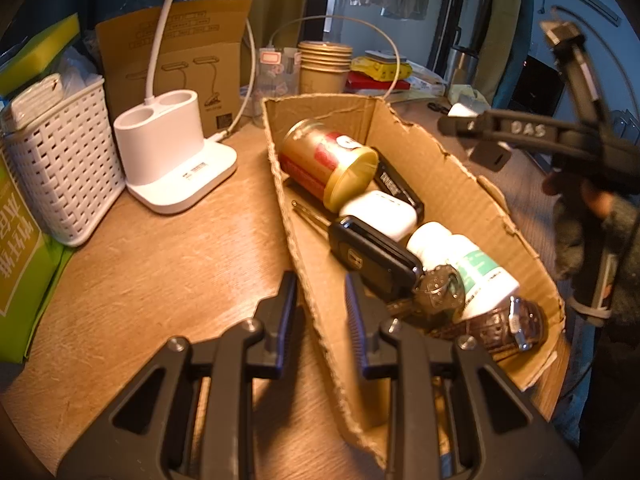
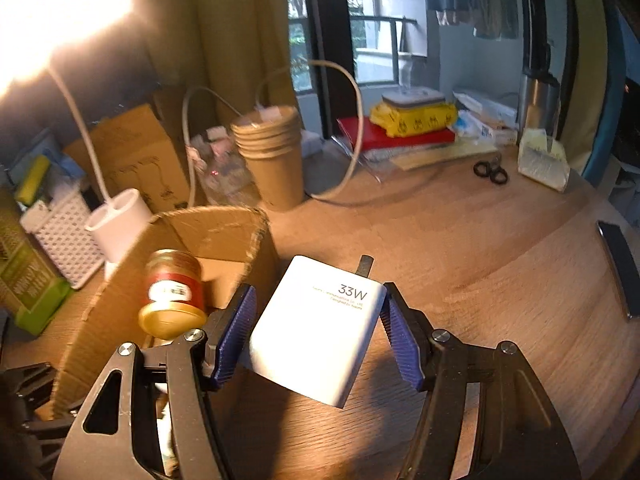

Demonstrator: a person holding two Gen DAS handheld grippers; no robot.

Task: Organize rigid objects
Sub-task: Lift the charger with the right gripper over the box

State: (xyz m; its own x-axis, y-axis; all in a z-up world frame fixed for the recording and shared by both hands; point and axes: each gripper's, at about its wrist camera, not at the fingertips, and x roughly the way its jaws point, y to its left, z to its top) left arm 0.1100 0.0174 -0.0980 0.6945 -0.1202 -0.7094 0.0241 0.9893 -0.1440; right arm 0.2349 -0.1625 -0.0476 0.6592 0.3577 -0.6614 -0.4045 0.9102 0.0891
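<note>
A person's right gripper (image 2: 318, 330) is clamping a white charger (image 2: 316, 332) marked "33W" between its blue pads (image 2: 236, 332), the block tilting above the wooden table (image 2: 480, 260) just beside the right wall of a torn cardboard box (image 1: 440, 168). The charger's dark prong is pointing away from the camera.

The left gripper (image 1: 322, 320) is pinching the box's near left wall, its jaws drawn nearly together with the ragged cardboard edge passing between them.

Inside the box, a gold-lidded can (image 1: 328, 164) is lying on its side toward the far end. A white case (image 1: 380, 212) is lying just beside the can's lid, with a black rectangular device (image 1: 400, 188) behind it against the right wall. A black car key (image 1: 372, 256) is resting across the middle, and a white pill bottle (image 1: 468, 268) with a green label is lying next to it. A dark wristwatch (image 1: 508, 324) is sitting in the near right corner.

Along the table's left edge, a white woven basket (image 1: 64, 168) is standing beside a white lamp base (image 1: 172, 152). Toward the far edge, a stack of brown paper cups (image 2: 272, 152) is standing behind the box, and black-handled scissors (image 2: 490, 172) are lying near the far right corner.
</note>
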